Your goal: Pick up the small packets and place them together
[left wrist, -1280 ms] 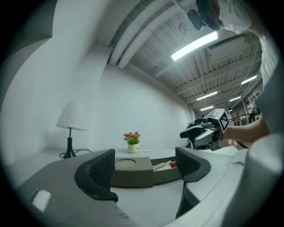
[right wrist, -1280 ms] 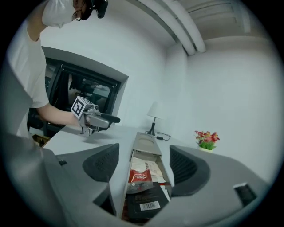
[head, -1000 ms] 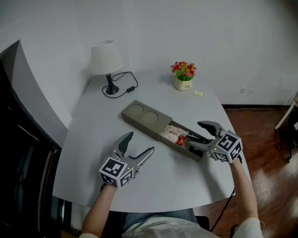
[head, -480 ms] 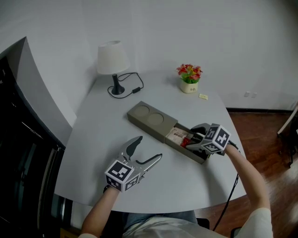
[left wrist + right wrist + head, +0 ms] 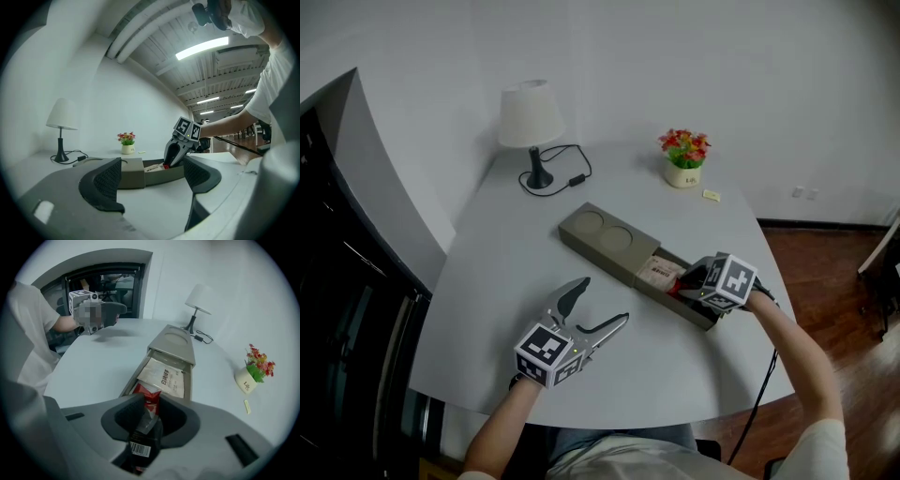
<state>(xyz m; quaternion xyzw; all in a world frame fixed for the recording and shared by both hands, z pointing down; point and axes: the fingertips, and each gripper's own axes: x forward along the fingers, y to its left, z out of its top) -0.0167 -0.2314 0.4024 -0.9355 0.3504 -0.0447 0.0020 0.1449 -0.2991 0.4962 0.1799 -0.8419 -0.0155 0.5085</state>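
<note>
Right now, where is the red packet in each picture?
Head view: the red packet peeks out right of centre, at the tips of the right gripper, over the grey box.
Left gripper view: a tiny red spot in the middle, under the right gripper's tips.
Right gripper view: bottom centre, between that gripper's closing jaws.
Shared landmark: the white lamp, far behind the box in every view.

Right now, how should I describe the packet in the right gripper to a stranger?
On the grey table lies a long grey box with its drawer pulled out. In the drawer, the fingers of the right gripper are closing on the red and black packet with a barcode; its neighbour is white.
</note>
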